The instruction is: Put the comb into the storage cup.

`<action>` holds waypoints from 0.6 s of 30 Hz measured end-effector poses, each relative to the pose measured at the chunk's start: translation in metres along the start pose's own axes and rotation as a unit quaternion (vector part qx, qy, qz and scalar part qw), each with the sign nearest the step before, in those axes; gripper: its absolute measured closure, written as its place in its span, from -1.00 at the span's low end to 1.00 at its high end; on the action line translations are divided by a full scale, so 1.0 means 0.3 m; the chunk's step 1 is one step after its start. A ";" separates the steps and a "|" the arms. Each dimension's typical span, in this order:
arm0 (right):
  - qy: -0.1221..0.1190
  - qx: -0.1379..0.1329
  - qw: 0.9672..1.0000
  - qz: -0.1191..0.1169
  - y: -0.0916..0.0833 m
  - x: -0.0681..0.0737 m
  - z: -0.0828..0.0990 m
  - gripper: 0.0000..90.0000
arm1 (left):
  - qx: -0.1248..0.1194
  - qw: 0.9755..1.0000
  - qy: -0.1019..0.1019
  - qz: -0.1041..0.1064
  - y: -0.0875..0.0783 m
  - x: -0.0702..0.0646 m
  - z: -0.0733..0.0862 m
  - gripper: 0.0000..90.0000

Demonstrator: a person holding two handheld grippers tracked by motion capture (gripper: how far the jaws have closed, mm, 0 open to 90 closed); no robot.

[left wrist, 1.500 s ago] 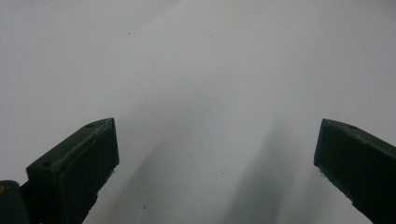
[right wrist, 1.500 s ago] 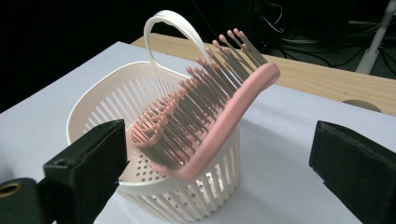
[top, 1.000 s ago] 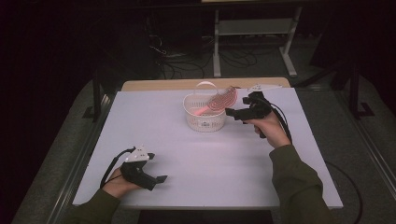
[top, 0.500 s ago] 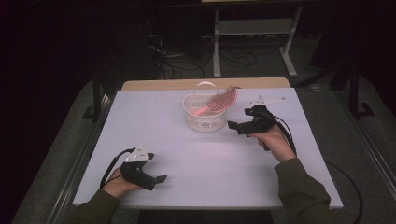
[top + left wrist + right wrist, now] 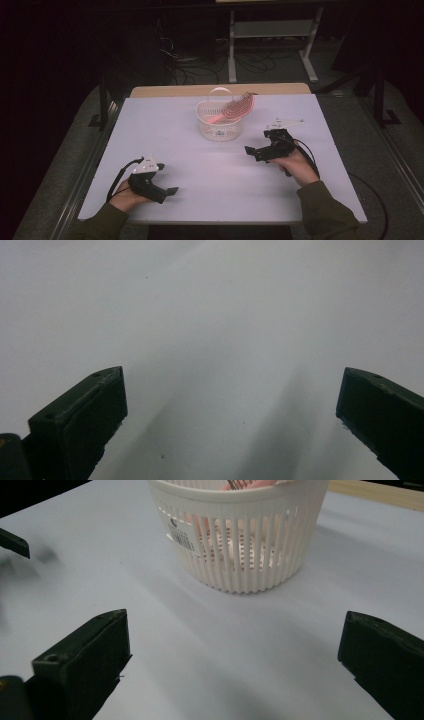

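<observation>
Grippers on the white table (image 5: 210,170), both empty with jaws spread wide.

Right gripper (image 5: 255,151) sits near the white basket (image 5: 219,122), jaws pointing toward it; a pink hairbrush (image 5: 235,110) leans inside. Left gripper (image 5: 170,191) rests well apart at the near edge.

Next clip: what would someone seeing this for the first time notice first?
A white slatted basket stands at the far middle of the white table, with a pink hairbrush leaning out over its rim. The right claw sits open just near-right of it, empty. The left claw rests open at the near-left edge.
</observation>
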State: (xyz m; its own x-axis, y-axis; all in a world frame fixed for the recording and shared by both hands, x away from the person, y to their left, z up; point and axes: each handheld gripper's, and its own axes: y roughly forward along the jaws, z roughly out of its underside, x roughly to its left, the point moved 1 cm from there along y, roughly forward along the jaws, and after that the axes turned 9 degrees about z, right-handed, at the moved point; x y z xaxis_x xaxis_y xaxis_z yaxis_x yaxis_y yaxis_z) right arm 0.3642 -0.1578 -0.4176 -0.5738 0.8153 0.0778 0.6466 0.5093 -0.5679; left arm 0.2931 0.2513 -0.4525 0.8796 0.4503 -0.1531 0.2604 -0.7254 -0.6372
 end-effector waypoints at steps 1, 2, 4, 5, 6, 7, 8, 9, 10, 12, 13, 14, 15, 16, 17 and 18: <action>-0.001 0.002 1.000 0.000 -0.004 0.001 0.007 -1.00 | 0.000 1.000 0.000 0.001 0.000 -0.001 -0.001 -1.00; -0.001 0.003 1.000 -0.001 -0.009 0.002 0.014 -1.00 | 0.000 1.000 0.000 0.001 0.000 -0.002 -0.001 -1.00; 0.000 0.002 1.000 0.001 -0.019 0.005 0.029 -1.00 | -0.001 1.000 0.000 0.001 0.001 -0.002 -0.001 -1.00; 0.001 0.001 1.000 0.001 -0.024 0.008 0.037 -1.00 | -0.001 1.000 -0.001 0.001 0.001 -0.001 -0.001 -1.00; 0.001 0.001 1.000 0.002 -0.028 0.009 0.044 -1.00 | -0.001 1.000 -0.001 0.001 0.001 -0.002 -0.002 -1.00; 0.003 0.005 1.000 0.003 -0.032 0.012 0.051 -1.00 | -0.001 1.000 -0.001 0.001 0.001 -0.002 -0.002 -1.00; 0.001 0.004 1.000 0.004 -0.034 0.015 0.060 -1.00 | -0.002 1.000 0.001 0.002 0.001 -0.002 -0.003 -1.00; 0.001 0.005 1.000 0.004 -0.038 0.018 0.068 -1.00 | -0.002 1.000 0.001 0.002 0.000 -0.003 -0.003 -1.00; 0.001 0.006 1.000 0.003 -0.040 0.021 0.074 -1.00 | -0.003 1.000 0.001 0.002 0.001 -0.002 -0.003 -1.00; -0.002 0.014 1.000 0.004 -0.048 0.029 0.089 -1.00 | -0.002 1.000 -0.001 0.002 0.001 -0.001 -0.003 -1.00; -0.006 0.014 1.000 0.007 -0.052 0.034 0.097 -1.00 | -0.002 1.000 -0.001 0.002 0.001 -0.001 -0.003 -1.00; -0.006 0.011 1.000 0.006 -0.057 0.038 0.105 -1.00 | -0.003 1.000 -0.001 0.002 0.001 -0.001 -0.003 -1.00; -0.005 0.011 1.000 0.004 -0.061 0.041 0.112 -1.00 | -0.004 1.000 -0.001 0.002 0.001 -0.001 -0.004 -1.00; -0.007 0.012 1.000 0.003 -0.065 0.044 0.119 -1.00 | -0.005 1.000 -0.002 0.002 0.000 -0.002 -0.004 -1.00; -0.007 0.013 1.000 0.002 -0.070 0.048 0.126 -1.00 | -0.005 1.000 -0.001 0.002 0.000 -0.002 -0.004 -1.00; -0.009 0.019 1.000 0.003 -0.072 0.050 0.131 -1.00 | -0.005 1.000 -0.002 0.002 0.000 -0.002 -0.004 -1.00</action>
State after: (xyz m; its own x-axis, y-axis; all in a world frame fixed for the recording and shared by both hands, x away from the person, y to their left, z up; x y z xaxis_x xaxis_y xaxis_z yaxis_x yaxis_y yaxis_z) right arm 0.3217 -0.1675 -0.4364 -0.5785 0.8135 0.0601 0.6313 0.4932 -0.5984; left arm 0.2931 0.2505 -0.4514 0.8793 0.4493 -0.1580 0.2611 -0.7323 -0.6290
